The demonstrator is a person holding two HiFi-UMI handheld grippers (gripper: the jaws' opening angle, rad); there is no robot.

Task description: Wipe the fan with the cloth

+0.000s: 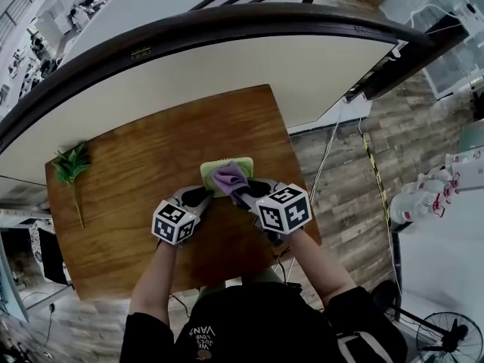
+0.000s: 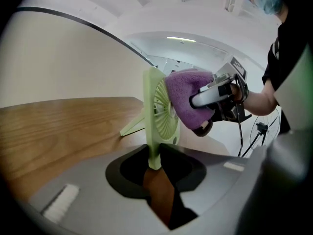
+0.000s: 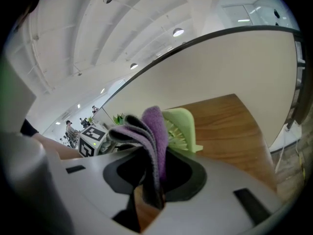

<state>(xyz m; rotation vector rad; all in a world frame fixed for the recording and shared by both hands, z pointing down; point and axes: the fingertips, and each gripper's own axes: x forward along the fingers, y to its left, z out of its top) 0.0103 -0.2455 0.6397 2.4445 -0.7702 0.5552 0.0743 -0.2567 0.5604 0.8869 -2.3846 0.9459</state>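
Pale-green plastic fan (image 1: pixel 243 164), frame centre: left gripper (image 1: pixel 203 197) clamps its rim; right gripper (image 1: pixel 243 195), pinching folded purple cloth (image 1: pixel 229 176), should sweep the grille lightly.

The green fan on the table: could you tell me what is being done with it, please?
A person holds a gripper in each hand. The left gripper has its jaws shut on the edge of the green fan, steadying it upright on the wooden table. The right gripper holds a purple cloth against the fan's front grille, so the wiping is under way.
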